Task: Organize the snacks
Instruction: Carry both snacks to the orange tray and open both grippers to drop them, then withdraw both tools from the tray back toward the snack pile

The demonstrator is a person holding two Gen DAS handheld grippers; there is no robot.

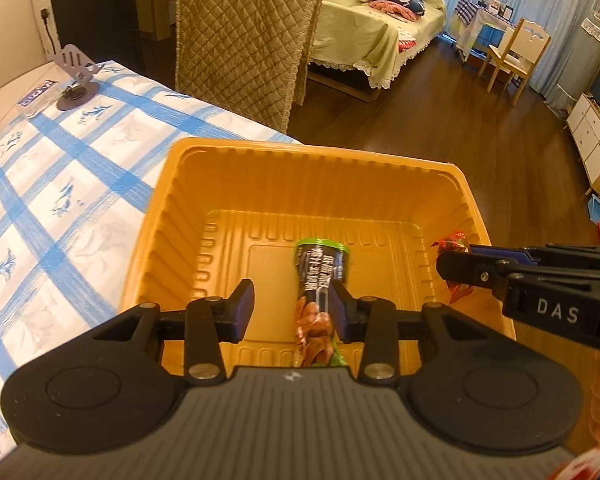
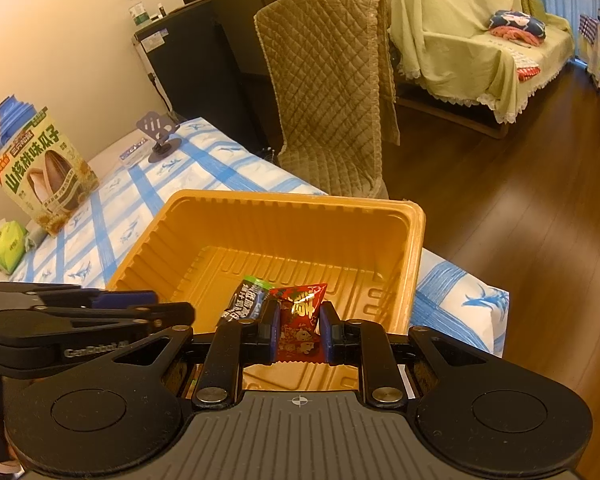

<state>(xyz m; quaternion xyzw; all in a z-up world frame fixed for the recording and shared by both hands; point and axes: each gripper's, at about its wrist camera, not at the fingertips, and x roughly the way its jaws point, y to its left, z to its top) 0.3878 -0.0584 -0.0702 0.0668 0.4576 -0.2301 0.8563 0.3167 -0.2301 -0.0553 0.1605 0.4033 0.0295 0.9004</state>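
Observation:
An orange plastic tray (image 1: 300, 152) stands on the blue-checked tablecloth; it also shows in the right wrist view (image 2: 284, 202). My left gripper (image 1: 292, 312) is open over the tray, its fingers wide apart, with a black and green snack packet (image 1: 320, 276) lying in the tray against the right finger. My right gripper (image 2: 299, 330) is shut on a red snack packet (image 2: 300, 320) and holds it over the tray. In the left wrist view the right gripper (image 1: 456, 266) reaches in from the right with the red packet (image 1: 454, 242). The black and green packet (image 2: 246, 298) shows beside it.
A sunflower-seed box (image 2: 44, 172), a blue bottle (image 2: 10, 120) and a green tissue pack (image 2: 8, 246) stand at the table's left. A grey phone stand (image 1: 76, 76) sits at the far end. A quilted chair (image 2: 332, 92) is behind the table. The table edge is just right of the tray.

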